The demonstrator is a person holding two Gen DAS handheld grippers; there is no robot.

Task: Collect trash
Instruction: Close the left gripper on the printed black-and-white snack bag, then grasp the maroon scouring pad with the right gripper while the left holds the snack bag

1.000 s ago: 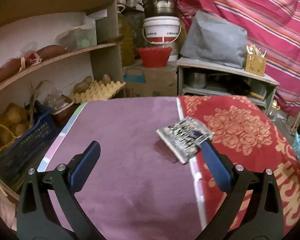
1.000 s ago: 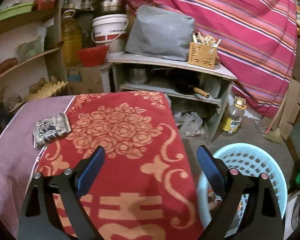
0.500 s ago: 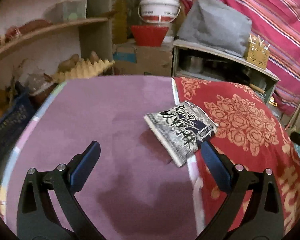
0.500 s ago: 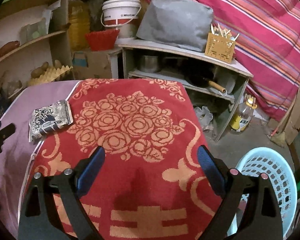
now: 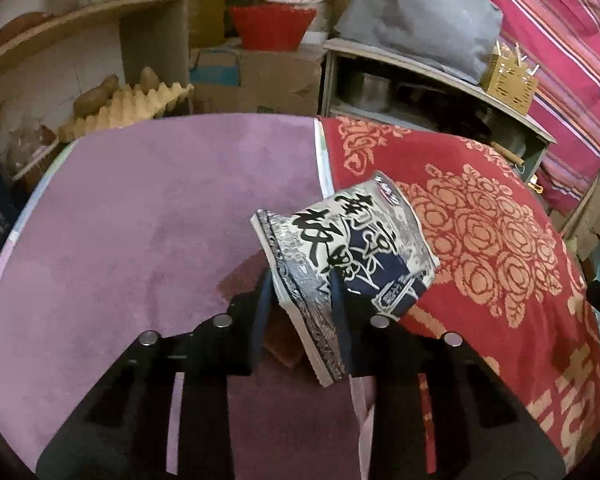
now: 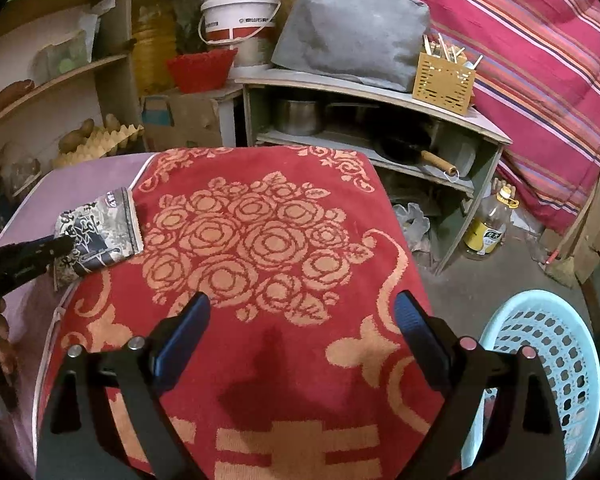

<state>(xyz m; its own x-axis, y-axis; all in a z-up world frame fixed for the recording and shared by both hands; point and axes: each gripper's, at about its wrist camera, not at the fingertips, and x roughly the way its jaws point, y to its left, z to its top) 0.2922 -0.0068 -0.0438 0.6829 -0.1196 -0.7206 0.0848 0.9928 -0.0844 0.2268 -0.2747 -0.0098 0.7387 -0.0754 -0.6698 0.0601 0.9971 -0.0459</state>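
A black-and-white printed snack packet lies where the purple cloth meets the red rose-patterned towel. My left gripper has its jaws closing on the packet's near-left edge. Both blue pads press on it, and that edge is tipped up off the table. In the right wrist view the packet is at the far left, with a left finger reaching onto it. My right gripper hovers open over the red towel with nothing between its fingers. A light blue perforated basket stands on the floor to its right.
Shelves on the left hold an egg tray and potatoes. Behind the table are a cardboard box, a red basin, a white bucket and a low cabinet with pots, a grey bag and a chopstick holder. An oil bottle stands on the floor.
My left gripper has moved forward and down onto the packet, and its jaws went from wide open to pinching the packet's edge. My right gripper sank slightly over the red towel.
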